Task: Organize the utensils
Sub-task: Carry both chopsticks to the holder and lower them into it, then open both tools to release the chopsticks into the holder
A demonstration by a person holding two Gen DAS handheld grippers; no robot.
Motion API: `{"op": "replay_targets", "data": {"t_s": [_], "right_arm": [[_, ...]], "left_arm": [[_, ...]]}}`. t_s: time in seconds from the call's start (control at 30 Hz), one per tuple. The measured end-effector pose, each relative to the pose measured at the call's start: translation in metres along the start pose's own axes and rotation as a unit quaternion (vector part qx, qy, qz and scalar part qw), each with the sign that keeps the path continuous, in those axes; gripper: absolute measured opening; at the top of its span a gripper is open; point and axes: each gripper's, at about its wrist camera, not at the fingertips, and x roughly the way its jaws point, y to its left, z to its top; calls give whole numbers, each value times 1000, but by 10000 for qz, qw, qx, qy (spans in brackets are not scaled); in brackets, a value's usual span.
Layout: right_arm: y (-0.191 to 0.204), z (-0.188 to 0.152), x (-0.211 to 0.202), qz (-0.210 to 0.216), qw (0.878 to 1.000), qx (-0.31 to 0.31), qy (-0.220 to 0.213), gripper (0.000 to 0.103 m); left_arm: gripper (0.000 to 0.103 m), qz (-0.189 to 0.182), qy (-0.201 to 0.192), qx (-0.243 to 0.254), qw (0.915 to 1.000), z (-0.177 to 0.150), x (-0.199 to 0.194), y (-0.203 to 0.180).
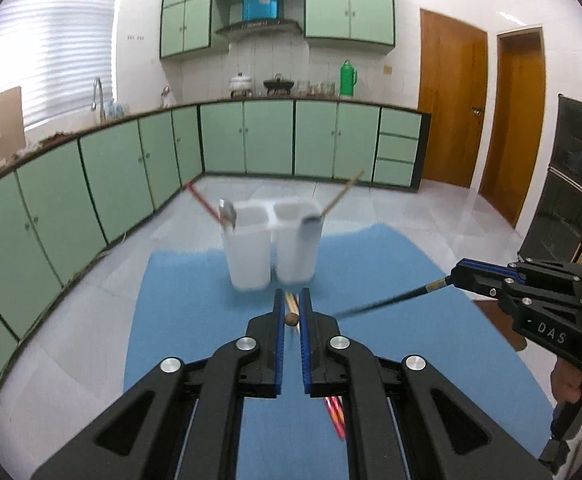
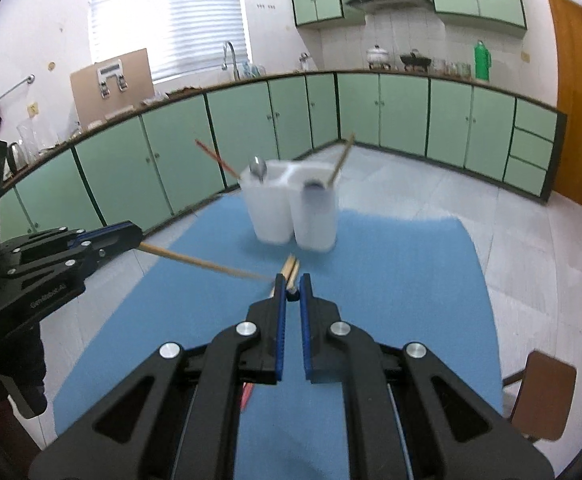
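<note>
A white two-compartment utensil holder (image 1: 271,246) (image 2: 293,210) stands on the blue mat and holds a spoon (image 1: 227,212), a red chopstick (image 1: 203,200) and a tan chopstick (image 1: 341,194). My left gripper (image 1: 291,312) (image 2: 131,236) is shut on a wooden chopstick (image 2: 207,266) held above the mat. My right gripper (image 2: 292,292) (image 1: 457,274) is shut on a dark chopstick (image 1: 387,300). A pair of wooden chopsticks (image 2: 291,266) lies on the mat in front of the holder. Red chopsticks (image 1: 335,416) lie on the mat under the left gripper.
The blue mat (image 1: 431,360) covers a table in a kitchen. Green cabinets (image 1: 251,140) line the far walls. A wooden chair (image 2: 543,392) stands at the mat's right edge.
</note>
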Motion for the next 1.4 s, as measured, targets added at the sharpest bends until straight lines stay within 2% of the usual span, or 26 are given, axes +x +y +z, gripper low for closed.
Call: {"op": "replay_targets", "data": {"t_s": [0.33, 0.57, 0.8, 0.9, 1.1, 1.4], "right_arm": [[-1, 78, -1, 56, 9988, -441, -188, 6], [-13, 129, -10, 260, 9974, -414, -521, 6], [-26, 191, -13, 268, 9916, -212, -1244, 6], [-31, 212, -4, 64, 9865, -240, -1619, 6], [-45, 226, 42, -22, 9853, -227, -1690, 6], [-59, 203, 119, -47, 9961, -23, -876, 7]], "left_arm": [[6, -213, -262, 187, 9993, 47, 11, 3], [6, -216, -685, 280, 9970, 86, -1, 9], [6, -99, -1447, 300, 9890, 148, -7, 18], [6, 45, -1686, 321, 9852, 170, 7, 20], [6, 145, -1481, 232, 9886, 173, 60, 28], [7, 94, -856, 5, 9963, 150, 128, 51]]}}
